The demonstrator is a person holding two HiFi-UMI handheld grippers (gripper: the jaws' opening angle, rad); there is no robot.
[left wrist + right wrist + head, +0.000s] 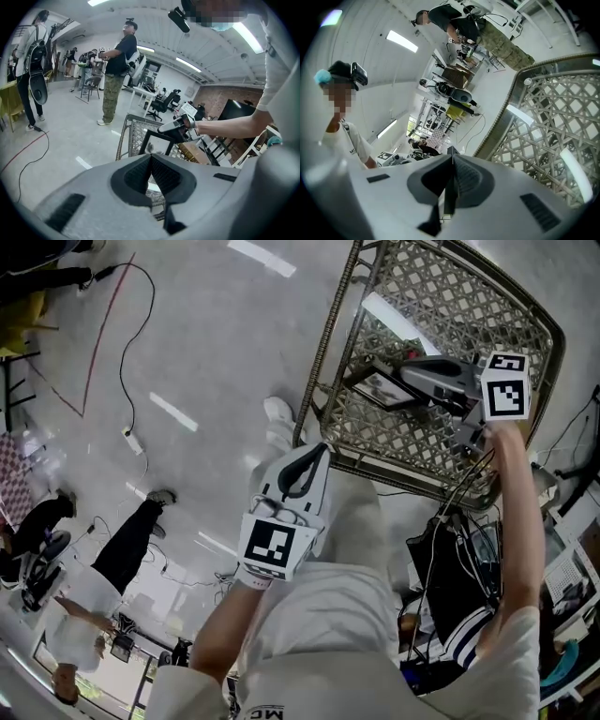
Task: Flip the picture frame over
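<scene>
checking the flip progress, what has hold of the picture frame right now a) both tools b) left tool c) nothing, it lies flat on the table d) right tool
d: the right tool is shut on the edge of the picture frame, which is tilted up over the wicker table, while the left tool is closed on nothing, off to the side of the table.

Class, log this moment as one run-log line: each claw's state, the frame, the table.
left claw: shut, empty | right claw: shut on picture frame edge | frame: tilted up over wicker table
</scene>
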